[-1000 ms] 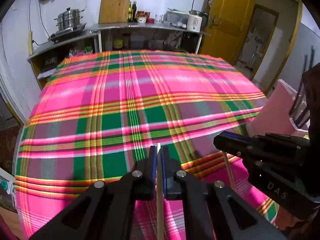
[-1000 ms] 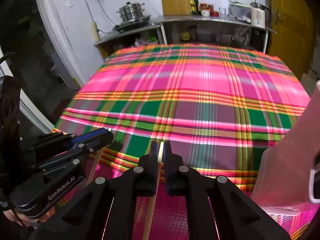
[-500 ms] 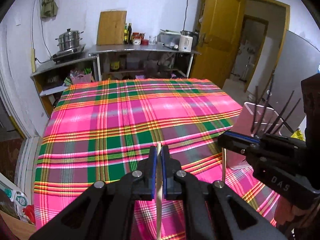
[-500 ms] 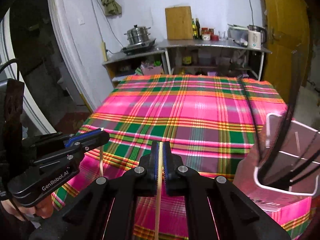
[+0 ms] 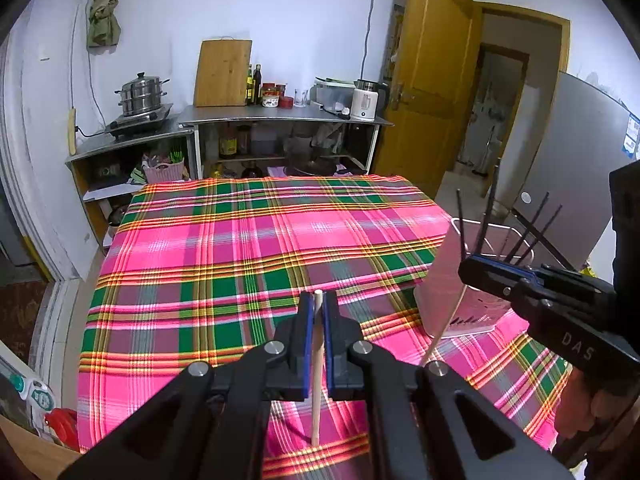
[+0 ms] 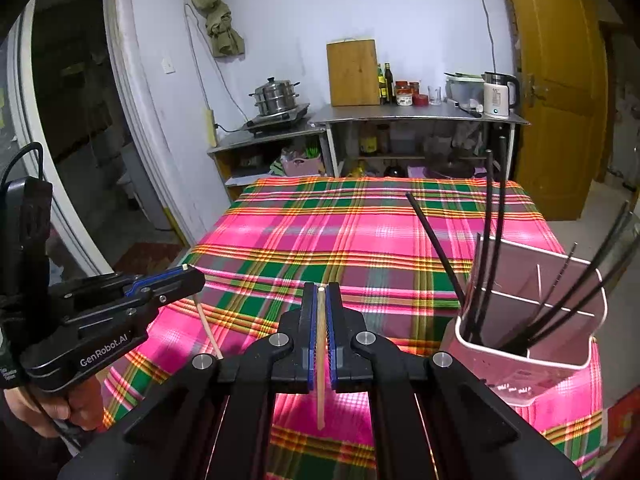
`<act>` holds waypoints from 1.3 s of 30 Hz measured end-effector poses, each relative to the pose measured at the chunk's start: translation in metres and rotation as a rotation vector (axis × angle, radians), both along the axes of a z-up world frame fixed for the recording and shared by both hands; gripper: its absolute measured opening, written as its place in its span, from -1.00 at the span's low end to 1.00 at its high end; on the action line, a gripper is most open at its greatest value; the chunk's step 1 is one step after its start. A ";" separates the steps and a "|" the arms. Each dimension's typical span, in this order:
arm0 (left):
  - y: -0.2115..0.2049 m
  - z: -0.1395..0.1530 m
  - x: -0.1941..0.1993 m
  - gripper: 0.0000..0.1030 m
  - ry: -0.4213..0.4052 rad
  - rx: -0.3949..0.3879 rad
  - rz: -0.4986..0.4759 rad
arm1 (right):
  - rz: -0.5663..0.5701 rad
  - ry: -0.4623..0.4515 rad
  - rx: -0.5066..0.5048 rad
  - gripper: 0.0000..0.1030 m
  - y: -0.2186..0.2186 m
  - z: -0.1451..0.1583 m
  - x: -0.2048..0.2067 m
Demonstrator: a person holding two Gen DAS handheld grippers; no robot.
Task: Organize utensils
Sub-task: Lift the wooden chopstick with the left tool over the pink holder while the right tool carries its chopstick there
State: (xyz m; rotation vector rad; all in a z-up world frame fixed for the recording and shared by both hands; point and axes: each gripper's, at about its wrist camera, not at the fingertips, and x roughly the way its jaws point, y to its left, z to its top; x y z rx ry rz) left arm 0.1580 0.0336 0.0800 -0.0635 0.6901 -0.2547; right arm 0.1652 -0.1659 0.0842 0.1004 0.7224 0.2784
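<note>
1. A pale wooden chopstick (image 5: 316,376) stands nearly upright between the pads of the left tongs (image 5: 318,322), which are clamped narrow on it; its top pokes just above the pads and its lower end hangs above the near edge of the tabletop (image 5: 240,248).
2. A second wooden chopstick (image 6: 321,356) is pinched the same way in the right tongs (image 6: 321,320), also narrow, top level with the pad tips and lower end free above the cloth.
3. In the left view the right tongs sit to the right, their chopstick slanting down in front of the pink holder (image 5: 448,280); in the right view the left tongs sit at the left, their chopstick angled down over the near left corner.
4. The pink holder (image 6: 560,360) stands near the near right corner of the tabletop. It has inner dividers, and several black chopsticks (image 6: 492,240) lean out of it, fanned at different angles.
5. A pink, green and yellow plaid cloth (image 6: 360,240) covers the whole tabletop.
6. A hand (image 6: 60,408) grips the handle of the left tongs.
7. Beyond the far edge stands a metal shelf unit (image 5: 280,120) with a cutting board (image 5: 222,74), a steamer pot (image 5: 140,96) and a white kettle (image 5: 364,100).
</note>
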 end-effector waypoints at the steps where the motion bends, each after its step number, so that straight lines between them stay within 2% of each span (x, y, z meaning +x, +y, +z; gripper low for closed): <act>1: 0.000 0.000 -0.003 -0.90 0.000 0.000 0.000 | 0.001 -0.001 0.000 -0.92 -0.001 0.001 -0.002; 11: -0.006 0.007 -0.022 -0.90 0.005 0.010 -0.007 | -0.011 -0.018 0.012 -0.92 -0.014 0.007 -0.024; 17: -0.019 0.020 -0.026 -0.90 -0.011 -0.009 -0.040 | -0.040 -0.050 0.020 -0.92 -0.035 0.019 -0.039; 31: -0.101 0.029 -0.021 -0.90 -0.002 -0.033 -0.210 | -0.183 -0.056 0.055 -0.92 -0.105 0.029 -0.062; 39: -0.129 0.065 -0.006 -0.90 -0.055 -0.069 -0.266 | -0.233 -0.124 0.063 -0.92 -0.133 0.057 -0.063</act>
